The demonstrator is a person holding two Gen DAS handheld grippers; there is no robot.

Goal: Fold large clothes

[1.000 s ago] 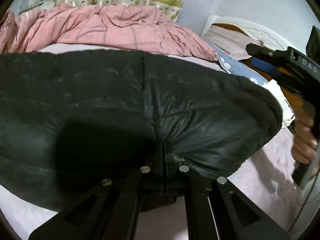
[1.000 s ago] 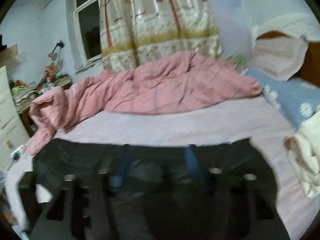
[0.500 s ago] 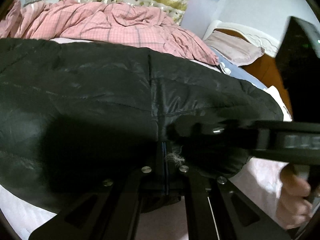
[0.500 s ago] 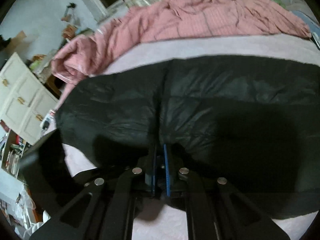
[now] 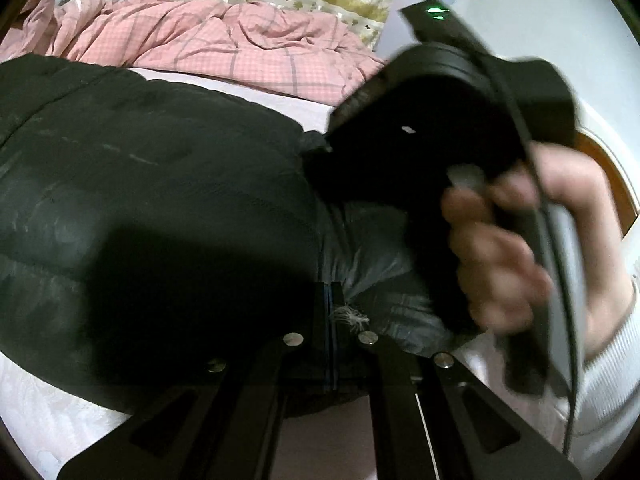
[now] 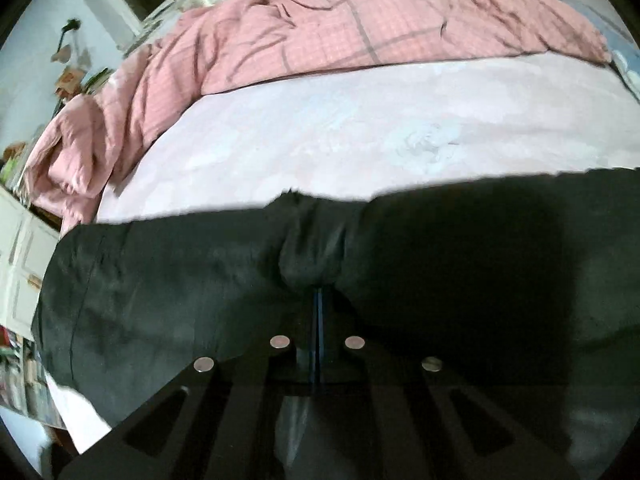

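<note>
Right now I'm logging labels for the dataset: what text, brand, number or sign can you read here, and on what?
None is readable.
Right gripper: a small white mark on its body, too blurred to read; a green light, no text.
Jacket: no label visible.

Black quilted puffer jacket (image 5: 152, 208), glossy and puffy, spread flat across pale pink bed sheet; filling left and centre of left wrist view, lower half of right wrist view, a bunched ridge of fabric at upper edge there
</note>
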